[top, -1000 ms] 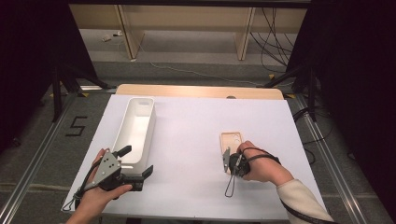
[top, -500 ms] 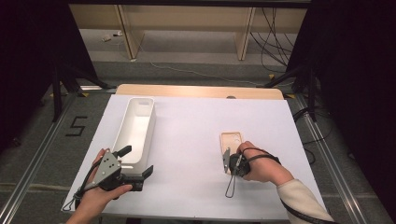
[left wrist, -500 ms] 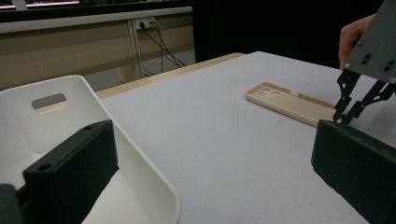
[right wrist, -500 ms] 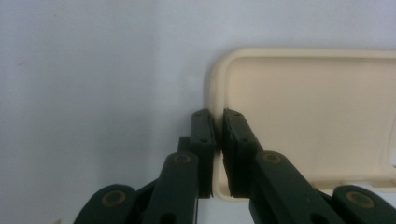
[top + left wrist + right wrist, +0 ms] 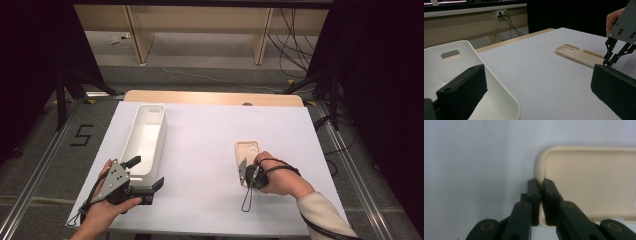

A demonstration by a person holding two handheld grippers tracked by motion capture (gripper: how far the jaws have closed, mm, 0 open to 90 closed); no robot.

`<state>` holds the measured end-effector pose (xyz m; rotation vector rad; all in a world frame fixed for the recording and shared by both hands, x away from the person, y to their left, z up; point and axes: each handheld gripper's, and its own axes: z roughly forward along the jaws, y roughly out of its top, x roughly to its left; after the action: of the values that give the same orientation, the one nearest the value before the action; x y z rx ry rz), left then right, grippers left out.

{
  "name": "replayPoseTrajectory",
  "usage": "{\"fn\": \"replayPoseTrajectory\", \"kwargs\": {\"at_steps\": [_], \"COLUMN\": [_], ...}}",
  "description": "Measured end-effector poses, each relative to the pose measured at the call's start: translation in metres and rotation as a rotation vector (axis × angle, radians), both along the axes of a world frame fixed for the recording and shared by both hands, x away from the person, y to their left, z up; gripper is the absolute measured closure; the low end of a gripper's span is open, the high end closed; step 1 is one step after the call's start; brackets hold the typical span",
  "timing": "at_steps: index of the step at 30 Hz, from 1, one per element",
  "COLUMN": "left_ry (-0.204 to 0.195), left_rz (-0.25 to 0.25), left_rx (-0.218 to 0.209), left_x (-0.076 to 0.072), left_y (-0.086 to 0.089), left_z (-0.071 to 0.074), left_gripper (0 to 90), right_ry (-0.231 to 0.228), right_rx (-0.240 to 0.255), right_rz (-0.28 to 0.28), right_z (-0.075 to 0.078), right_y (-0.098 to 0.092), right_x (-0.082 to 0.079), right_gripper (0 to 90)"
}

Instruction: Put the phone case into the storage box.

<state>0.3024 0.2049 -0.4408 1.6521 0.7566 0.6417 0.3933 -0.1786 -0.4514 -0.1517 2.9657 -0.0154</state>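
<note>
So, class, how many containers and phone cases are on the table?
2: a white bin at the left, and a beige phone case at the right, its edge pinched by the right gripper.

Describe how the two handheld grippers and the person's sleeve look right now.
Both the left gripper and the right gripper are black with two black jaws, a grey three-cornered plate on top and a thin black cable trailing back. The right arm wears a cream sleeve.

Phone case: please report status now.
Right gripper closing, pinching phone case rim. Left gripper open beside white bin. Nothing in the way.
</note>
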Motion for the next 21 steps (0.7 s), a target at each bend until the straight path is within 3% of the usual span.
{"fn": "replayPoseTrajectory", "kwargs": {"at_steps": [4, 5, 14, 16, 18, 19, 21], "left_ry": [0.000, 0.001, 0.002, 0.000, 0.000, 0.000, 0.002], "left_rz": [0.000, 0.000, -0.001, -0.001, -0.001, -0.001, 0.000], "left_rx": [0.000, -0.001, -0.002, 0.001, 0.001, 0.001, -0.003], "left_x": [0.0000, -0.0001, -0.0003, -0.0001, -0.0001, -0.0001, -0.0004], "left_y": [-0.0001, -0.0001, -0.0001, 0.0002, 0.0002, 0.0002, 0.0000], "left_z": [-0.0001, 0.0000, 0.0000, 0.0000, 0.0000, 0.0000, 0.0000], "left_gripper": [0.0, 0.0, 0.0, 0.0, 0.0, 0.0, 0.0], "right_ry": [-0.009, 0.005, 0.008, 0.009, 0.014, -0.001, 0.009], "right_rx": [0.013, 0.028, 0.031, 0.016, 0.019, 0.011, 0.032], "right_rz": [0.032, -0.004, -0.012, -0.051, -0.045, -0.009, -0.015], "right_z": [-0.0006, -0.0012, -0.0005, 0.0004, 0.0008, 0.0018, 0.0025], "right_y": [0.0002, 0.0008, 0.0005, 0.0000, -0.0004, -0.0010, -0.0004], "right_x": [0.0018, -0.0009, -0.0020, -0.0050, -0.0044, -0.0020, -0.0031], "right_gripper": [86.2, 86.4, 87.5, 87.8, 87.9, 88.1, 88.2]}}
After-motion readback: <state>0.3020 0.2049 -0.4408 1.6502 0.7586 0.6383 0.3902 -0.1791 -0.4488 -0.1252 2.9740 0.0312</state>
